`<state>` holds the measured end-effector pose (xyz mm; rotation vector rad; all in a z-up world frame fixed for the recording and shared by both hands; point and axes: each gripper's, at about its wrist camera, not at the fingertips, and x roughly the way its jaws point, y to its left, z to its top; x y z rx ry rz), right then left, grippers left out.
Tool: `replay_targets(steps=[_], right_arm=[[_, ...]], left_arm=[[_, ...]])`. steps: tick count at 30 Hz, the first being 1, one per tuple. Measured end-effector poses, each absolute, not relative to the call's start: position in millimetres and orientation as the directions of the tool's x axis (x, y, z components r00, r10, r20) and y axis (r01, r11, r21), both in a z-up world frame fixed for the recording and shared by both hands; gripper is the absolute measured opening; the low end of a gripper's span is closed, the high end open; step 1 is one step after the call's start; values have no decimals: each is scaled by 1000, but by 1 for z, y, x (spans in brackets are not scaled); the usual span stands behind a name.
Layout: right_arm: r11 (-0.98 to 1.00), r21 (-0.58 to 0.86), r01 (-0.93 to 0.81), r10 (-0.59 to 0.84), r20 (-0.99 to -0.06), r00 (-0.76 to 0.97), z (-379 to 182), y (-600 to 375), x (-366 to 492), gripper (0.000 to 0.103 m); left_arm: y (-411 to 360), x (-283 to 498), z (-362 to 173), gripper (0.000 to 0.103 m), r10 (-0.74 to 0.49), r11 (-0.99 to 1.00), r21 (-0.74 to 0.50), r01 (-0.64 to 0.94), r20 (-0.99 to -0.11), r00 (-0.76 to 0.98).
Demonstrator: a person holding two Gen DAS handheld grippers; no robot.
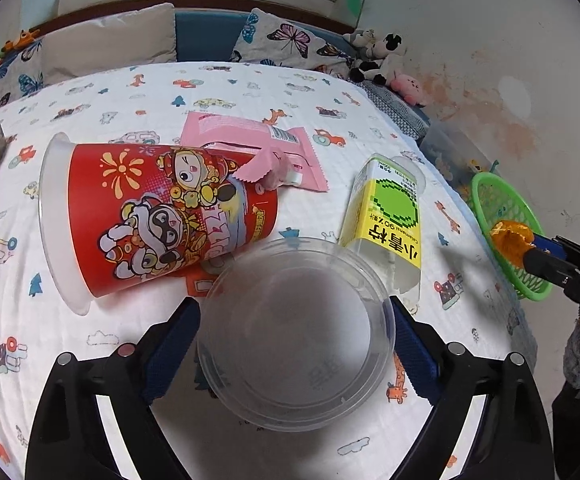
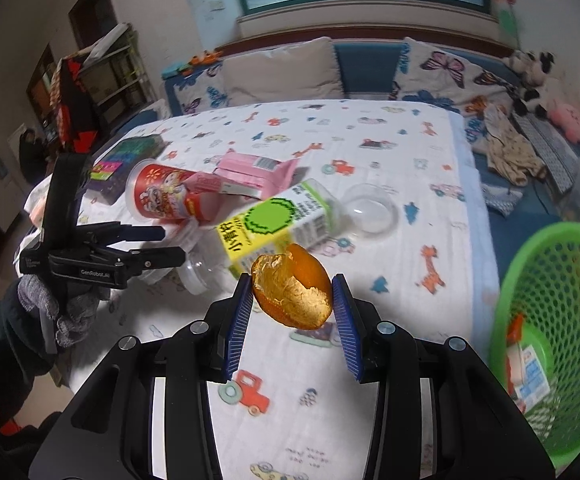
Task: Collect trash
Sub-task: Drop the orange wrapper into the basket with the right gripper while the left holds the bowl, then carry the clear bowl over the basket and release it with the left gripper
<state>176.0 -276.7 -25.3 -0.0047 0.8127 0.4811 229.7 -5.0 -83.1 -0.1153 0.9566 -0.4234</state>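
I have two pickups going at once. My right gripper (image 2: 292,300) is clamped on a piece of orange peel (image 2: 291,293), both blue pads pressing its sides, and holds it above the bedspread (image 2: 389,152), with the green mesh basket (image 2: 549,280) off to the right at the bed's edge. That basket already holds a small carton or wrapper; I can't read which. The step in hand, as I judge it, is carrying the peel across to the basket; next I need to bring it over the rim before letting go.

My left gripper (image 1: 295,336) stands wide, a finger on either side of a clear plastic lid (image 1: 295,332) lying flat on the bedspread. Through the fisheye I can't be sure the pads touch its rim, though they look just clear of it. The next move there calls for closing squarely on that thin rim.

Still lying on the bed: a red snack tub (image 1: 158,216) on its side, a pink wrapper (image 1: 258,148) resting against it, and a yellow-green juice bottle (image 1: 385,216).
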Motion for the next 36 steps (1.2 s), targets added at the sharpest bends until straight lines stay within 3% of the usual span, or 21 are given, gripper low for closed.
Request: replay_targets(steps=[16, 25, 36], right_arm=[[962, 211, -175, 273, -677, 684, -21, -372, 158, 41], [976, 214, 40, 122, -691, 713, -29, -453, 145, 44], [951, 255, 175, 58, -703, 708, -48, -513, 137, 47]], left_arm=[[-8, 192, -42, 88, -424, 901, -266, 343, -709, 564], [-66, 181, -5, 88, -500, 848, -245, 469, -660, 560], [-161, 193, 14, 88, -566, 776, -214, 593, -653, 504]])
